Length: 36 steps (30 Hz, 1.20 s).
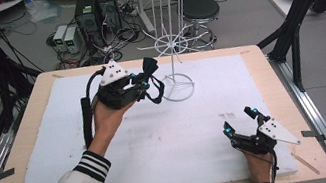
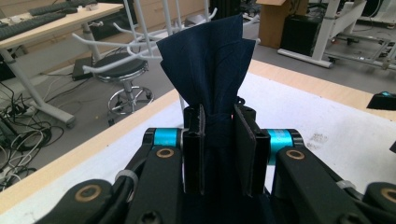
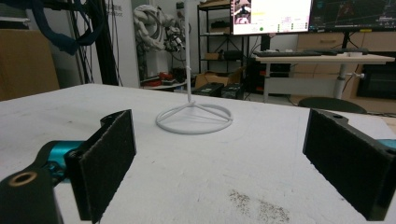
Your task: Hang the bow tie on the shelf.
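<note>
My left gripper [image 1: 141, 78] is held above the far left part of the white mat [image 1: 161, 147], shut on a dark blue cloth [image 1: 151, 69]. The left gripper view shows the cloth [image 2: 210, 56] bunched between the two pads [image 2: 246, 154] and fanning out above them. A loop of it hangs down beside the white wire hanger stand [image 1: 171, 44], whose ring base [image 3: 194, 119] rests on the mat. Near the front right corner my right gripper [image 1: 240, 121] lies low on the mat, open, with nothing between its pads [image 3: 109, 158].
The mat covers a wooden table [image 1: 270, 77]. A black frame post [image 1: 301, 21] rises at the right rear corner. Beyond the far edge are a black stool [image 1: 200, 10], computer cases [image 1: 96, 12] and loose cables on the floor.
</note>
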### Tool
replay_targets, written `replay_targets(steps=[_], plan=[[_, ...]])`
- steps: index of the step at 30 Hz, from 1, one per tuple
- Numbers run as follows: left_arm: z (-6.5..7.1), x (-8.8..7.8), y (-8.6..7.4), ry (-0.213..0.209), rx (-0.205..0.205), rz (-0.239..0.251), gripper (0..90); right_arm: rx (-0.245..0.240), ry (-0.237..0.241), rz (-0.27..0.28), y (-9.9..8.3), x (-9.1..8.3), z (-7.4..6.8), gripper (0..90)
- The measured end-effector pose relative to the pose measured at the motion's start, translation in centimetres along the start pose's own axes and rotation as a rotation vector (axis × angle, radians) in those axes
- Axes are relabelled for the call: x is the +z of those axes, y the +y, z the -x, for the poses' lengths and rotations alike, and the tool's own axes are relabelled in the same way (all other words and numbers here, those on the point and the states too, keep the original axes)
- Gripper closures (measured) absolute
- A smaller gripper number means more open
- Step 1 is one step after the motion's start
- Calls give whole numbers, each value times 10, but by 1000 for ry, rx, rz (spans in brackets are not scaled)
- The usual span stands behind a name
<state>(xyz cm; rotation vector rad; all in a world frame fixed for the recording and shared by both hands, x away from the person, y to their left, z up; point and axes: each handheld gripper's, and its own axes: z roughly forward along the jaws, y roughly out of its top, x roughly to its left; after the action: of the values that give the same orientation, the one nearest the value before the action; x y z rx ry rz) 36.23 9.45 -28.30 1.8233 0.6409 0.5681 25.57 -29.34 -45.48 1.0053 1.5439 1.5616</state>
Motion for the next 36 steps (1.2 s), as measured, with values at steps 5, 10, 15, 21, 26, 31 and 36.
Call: replay_targets(steps=[5, 10, 15, 21, 26, 31, 36], plan=[[-1, 3, 8, 2, 12, 9, 741, 1, 0, 0, 0, 0, 0, 86], [-1, 6, 14, -3, 10, 22, 741, 2, -1, 0, 0, 0, 0, 86], [2, 9, 16, -11, 19, 20, 741, 2, 0, 1, 0, 0, 0, 86], [7, 10, 21, -15, 32, 24, 741, 3, 0, 1, 0, 0, 0, 86], [11, 11, 26, -23, 39, 29, 742, 3, 0, 3, 0, 0, 0, 86], [15, 15, 31, -37, 47, 34, 741, 4, -1, 2, 0, 0, 0, 86], [19, 18, 35, -52, 37, 45, 742, 2, -1, 2, 0, 0, 0, 86]])
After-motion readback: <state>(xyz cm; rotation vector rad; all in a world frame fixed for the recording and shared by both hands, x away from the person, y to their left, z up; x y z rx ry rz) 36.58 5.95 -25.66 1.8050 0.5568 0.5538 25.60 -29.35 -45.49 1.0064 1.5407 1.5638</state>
